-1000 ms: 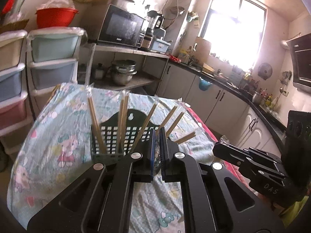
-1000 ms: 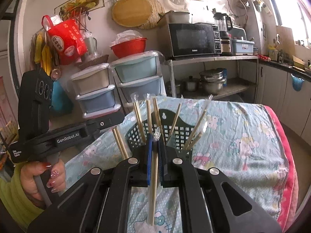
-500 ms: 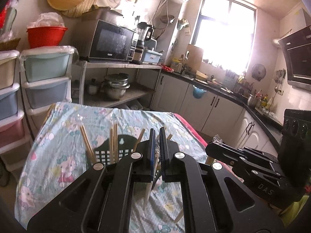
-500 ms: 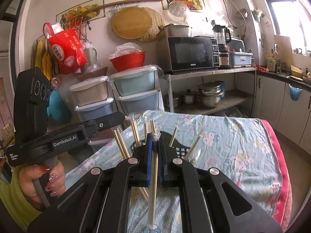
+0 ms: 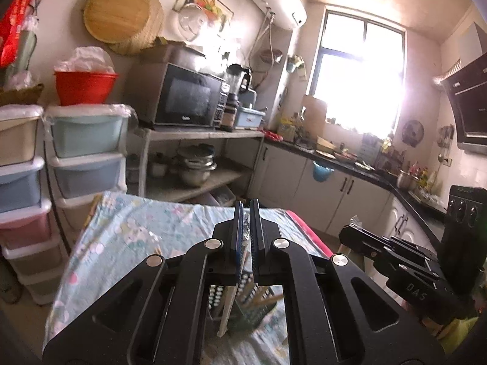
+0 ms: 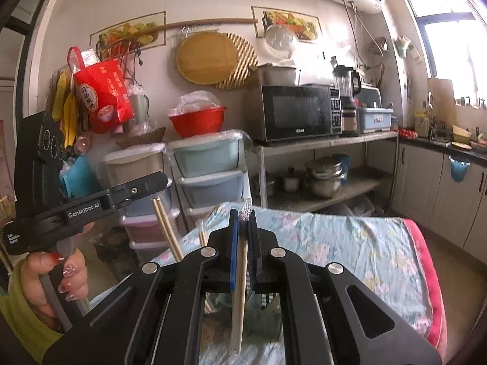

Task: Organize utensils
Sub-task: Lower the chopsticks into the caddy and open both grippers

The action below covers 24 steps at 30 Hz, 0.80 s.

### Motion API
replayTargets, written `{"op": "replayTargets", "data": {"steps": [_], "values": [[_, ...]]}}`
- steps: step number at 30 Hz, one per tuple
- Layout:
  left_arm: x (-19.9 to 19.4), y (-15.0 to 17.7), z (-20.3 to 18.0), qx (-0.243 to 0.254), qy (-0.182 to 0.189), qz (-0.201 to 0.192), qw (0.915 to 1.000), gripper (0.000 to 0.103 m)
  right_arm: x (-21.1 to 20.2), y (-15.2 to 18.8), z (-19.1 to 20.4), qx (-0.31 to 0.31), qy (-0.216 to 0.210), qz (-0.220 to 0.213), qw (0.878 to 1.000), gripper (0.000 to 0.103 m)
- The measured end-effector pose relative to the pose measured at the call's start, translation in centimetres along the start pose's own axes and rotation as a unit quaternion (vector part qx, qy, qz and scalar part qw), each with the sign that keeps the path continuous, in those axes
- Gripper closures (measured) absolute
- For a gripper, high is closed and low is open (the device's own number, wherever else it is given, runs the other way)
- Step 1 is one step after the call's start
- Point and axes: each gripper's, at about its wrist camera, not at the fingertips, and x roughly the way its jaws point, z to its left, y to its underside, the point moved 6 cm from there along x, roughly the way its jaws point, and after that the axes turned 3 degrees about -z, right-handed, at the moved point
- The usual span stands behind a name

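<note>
My left gripper point(image 5: 246, 210) is shut on a plastic-wrapped pair of wooden chopsticks point(image 5: 229, 307) that hangs down over the dark green basket point(image 5: 258, 310); several more chopsticks stand in that basket. My right gripper point(image 6: 242, 216) is shut on another wrapped pair point(image 6: 241, 276), also hanging down, its wrapper end poking above the jaws. In the right wrist view the left gripper point(image 6: 156, 184) shows at the left with its chopsticks point(image 6: 166, 228), held by a hand point(image 6: 64, 276). The right gripper point(image 5: 348, 234) shows at the right of the left wrist view.
The table wears a pale floral cloth point(image 6: 350, 243) with a pink edge. Behind it stand stacked plastic drawers point(image 5: 86, 152), a shelf with a microwave point(image 6: 295, 112) and pots point(image 6: 324, 179). Cabinets and a worktop point(image 5: 350, 164) run along the right.
Both grippers have risen, each with its wrapped chopsticks lifted up from the basket. The basket has sunk low in both views, mostly behind the gripper bodies.
</note>
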Motion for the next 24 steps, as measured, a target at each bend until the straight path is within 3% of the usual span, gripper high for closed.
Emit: {"op": "replayTargets", "data": {"steps": [15,24], "values": [[2.0,-4.2,2.1,-0.003,-0.035,-0.032,0.9989,0.101,2.1,-5.2,-1.3,-0.010,0.034,-0.064,0.997,0.097],[4.4,-2.2,3.4,-0.010,-0.050,-0.010,0.9987,0.101,5.0,-3.5,-2.7,0.001,0.056,-0.055,0.997,0.097]]}}
